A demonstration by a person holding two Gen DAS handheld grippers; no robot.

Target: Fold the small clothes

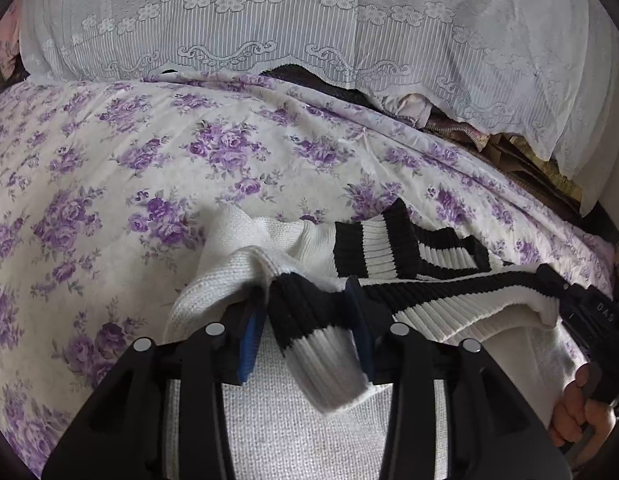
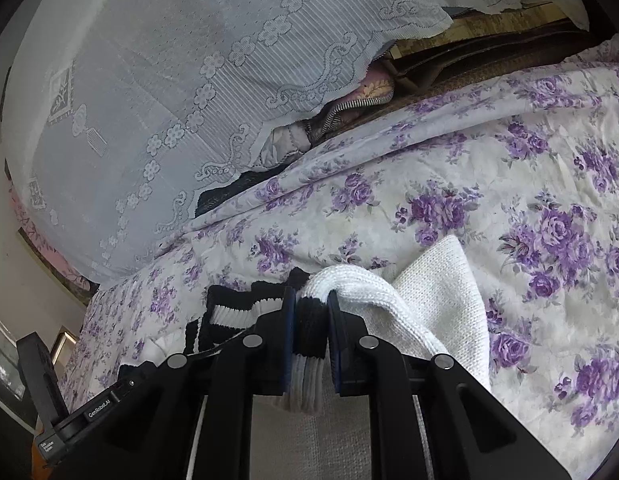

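Observation:
A small white knit sweater with black-and-white ribbed trim lies on the floral bed sheet. My left gripper is shut on a black-and-white ribbed cuff of the sweater, with white knit bunched over its left finger. My right gripper is shut on another ribbed black-and-white edge of the same sweater, with white knit folded over its right finger. The right gripper's body and the hand holding it show at the right edge of the left wrist view. The striped hem stretches between the two grippers.
A white lace cover drapes over a pile at the far edge of the bed; folded dark and brown fabrics stick out beneath it. The purple-flowered sheet spreads around the sweater. The left gripper's body shows at lower left.

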